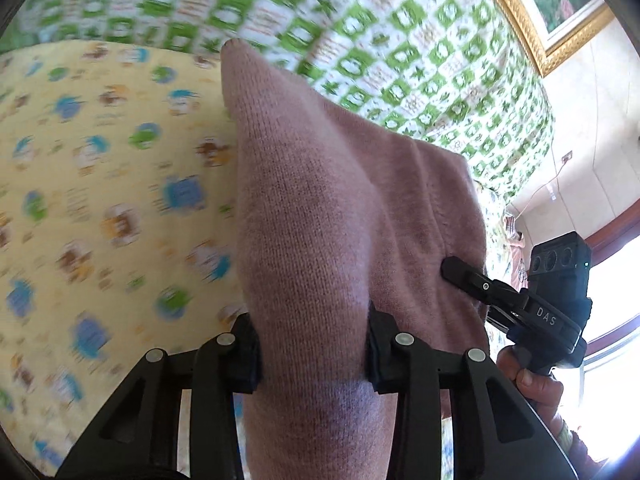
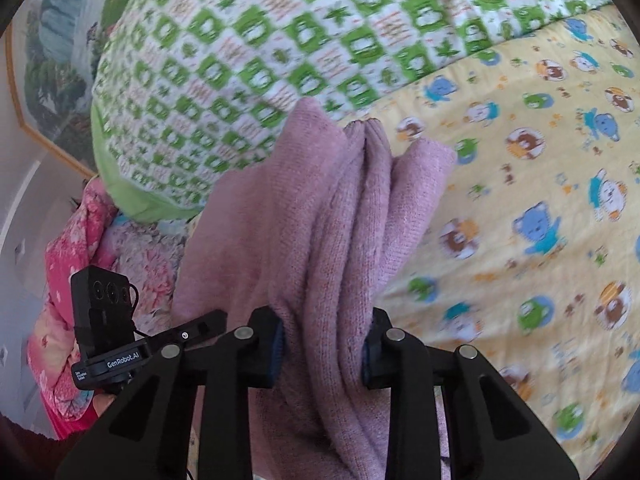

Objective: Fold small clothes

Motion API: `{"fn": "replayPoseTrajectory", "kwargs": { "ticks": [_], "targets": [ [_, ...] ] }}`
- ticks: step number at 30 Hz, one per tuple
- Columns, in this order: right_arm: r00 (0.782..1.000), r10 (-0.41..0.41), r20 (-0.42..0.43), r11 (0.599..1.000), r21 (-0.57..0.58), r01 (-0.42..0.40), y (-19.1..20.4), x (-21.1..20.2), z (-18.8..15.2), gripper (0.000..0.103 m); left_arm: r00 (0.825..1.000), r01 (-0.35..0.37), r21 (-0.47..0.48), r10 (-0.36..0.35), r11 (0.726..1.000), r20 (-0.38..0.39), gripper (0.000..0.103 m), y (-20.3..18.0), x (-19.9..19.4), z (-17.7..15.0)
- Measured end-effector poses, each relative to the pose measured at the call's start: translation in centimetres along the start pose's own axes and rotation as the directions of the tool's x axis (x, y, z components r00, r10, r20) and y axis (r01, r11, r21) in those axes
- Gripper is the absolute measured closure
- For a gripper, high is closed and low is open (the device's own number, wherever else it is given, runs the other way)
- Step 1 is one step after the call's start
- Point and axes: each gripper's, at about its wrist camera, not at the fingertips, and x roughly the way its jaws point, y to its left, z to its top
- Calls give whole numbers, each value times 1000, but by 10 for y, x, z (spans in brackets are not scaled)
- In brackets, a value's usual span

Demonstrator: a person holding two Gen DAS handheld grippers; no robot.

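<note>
A dusty pink knitted garment (image 1: 320,216) hangs between both grippers above the bed. My left gripper (image 1: 314,350) is shut on one bunched edge of it. My right gripper (image 2: 326,350) is shut on another bunched part of the garment (image 2: 320,216), whose folds drape forward over the fingers. The right gripper also shows in the left wrist view (image 1: 464,276) at the garment's right edge. The left gripper shows in the right wrist view (image 2: 200,330) at the garment's left side. The lower part of the garment is hidden behind the fingers.
A yellow sheet with cartoon animals (image 1: 100,200) covers the bed (image 2: 520,220). A green and white patterned quilt (image 1: 360,40) lies bunched at the far side (image 2: 240,60). Pink floral bedding (image 2: 72,280) is at the left. A framed picture (image 1: 552,4) hangs on the wall.
</note>
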Motion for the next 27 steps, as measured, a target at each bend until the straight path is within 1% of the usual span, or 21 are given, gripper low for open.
{"fn": "replayPoseTrajectory", "kwargs": {
  "ticks": [3,8,14,18,22,23,27],
  "targets": [
    [999,29,-20,999,-19,-29,18,5,-16,73,999,-23,-4,23,1000,25,65,12,-32,-15],
    [994,82,-75,996,-40,-85,49,27,-43,73,995,-74,-15,75,997,65,65,42,-83,-43],
    [984,109,-143,991,-60,-118,73,56,-65,73,992,-97,-53,101,994,77,65,81,-114,-72],
    [977,114,-181,990,-61,-126,72,72,-73,73,992,-100,-67,105,993,68,65,98,-112,-83],
    [971,98,-219,993,-36,-109,57,90,-82,73,993,-109,-82,113,991,34,64,113,-97,-93],
    [970,90,-225,995,-28,-99,51,95,-84,73,993,-111,-82,114,990,28,63,116,-95,-96],
    [972,56,-229,998,-15,-61,35,105,-87,69,994,-102,-114,104,988,15,50,134,-86,-100]
  ]
}}
